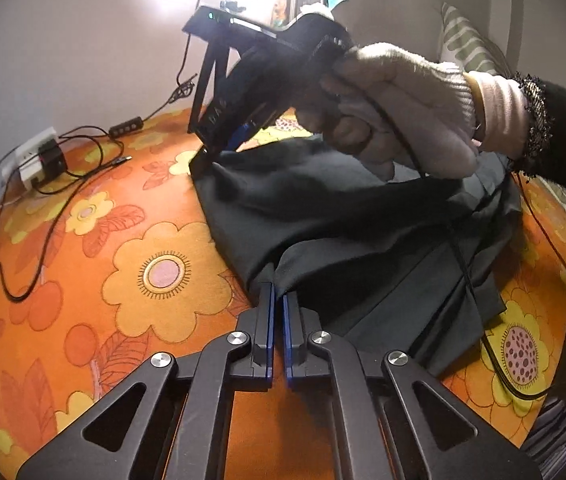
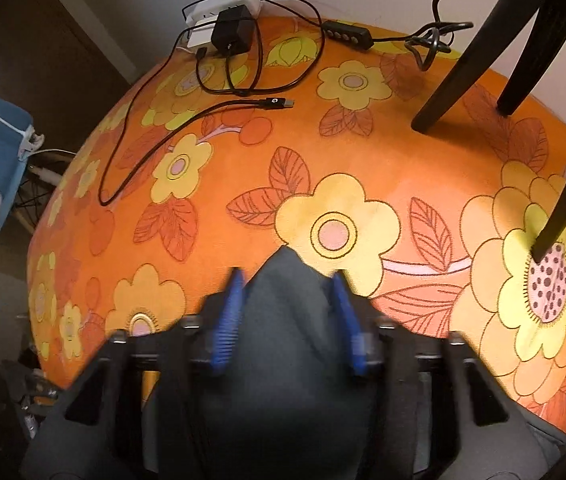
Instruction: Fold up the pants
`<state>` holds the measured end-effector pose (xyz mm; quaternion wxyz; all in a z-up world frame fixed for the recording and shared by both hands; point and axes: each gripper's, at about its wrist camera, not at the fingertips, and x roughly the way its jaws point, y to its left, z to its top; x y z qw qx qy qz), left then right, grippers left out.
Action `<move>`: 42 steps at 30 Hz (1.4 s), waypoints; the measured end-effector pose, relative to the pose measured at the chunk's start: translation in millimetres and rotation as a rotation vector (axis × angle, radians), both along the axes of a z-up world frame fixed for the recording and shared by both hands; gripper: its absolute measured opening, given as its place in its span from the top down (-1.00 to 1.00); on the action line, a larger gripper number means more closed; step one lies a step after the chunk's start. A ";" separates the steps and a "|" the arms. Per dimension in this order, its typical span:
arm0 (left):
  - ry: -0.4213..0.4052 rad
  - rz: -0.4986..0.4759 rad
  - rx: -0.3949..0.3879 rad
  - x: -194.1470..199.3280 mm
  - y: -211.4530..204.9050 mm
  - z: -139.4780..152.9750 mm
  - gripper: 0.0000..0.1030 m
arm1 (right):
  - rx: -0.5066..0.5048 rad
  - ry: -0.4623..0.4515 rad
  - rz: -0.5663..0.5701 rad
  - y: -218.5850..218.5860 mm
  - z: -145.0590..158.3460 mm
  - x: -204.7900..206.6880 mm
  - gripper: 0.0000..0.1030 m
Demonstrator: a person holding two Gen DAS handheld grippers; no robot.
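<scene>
L gripper nearly closed, pinching a fold edge of the dark pants. R gripper jaws apart w/ pants fabric between them, pads blurred, can't tell if gripping. Pants bunched on the orange floral cover, mid-surface; power strip + cables at the far edge.

A small white "G"-like mark sits on the black plug of the cable lying at the far left. Faint lettering on the right tool is too blurred to read.
</scene>
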<state>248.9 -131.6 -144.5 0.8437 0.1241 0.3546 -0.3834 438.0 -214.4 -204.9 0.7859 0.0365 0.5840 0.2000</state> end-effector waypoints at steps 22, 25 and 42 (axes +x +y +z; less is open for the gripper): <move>0.015 -0.035 0.074 -65.4 7.4 -1.3 1.00 | -0.072 -0.028 -0.059 3.7 1.4 2.7 0.86; 0.038 0.000 0.042 -58.3 15.0 3.1 1.00 | -0.049 -0.015 -0.046 3.4 4.1 1.2 0.84; 0.455 0.195 -0.213 15.3 26.1 -12.8 0.00 | -0.029 -0.149 -0.137 -105.1 102.6 -199.7 0.22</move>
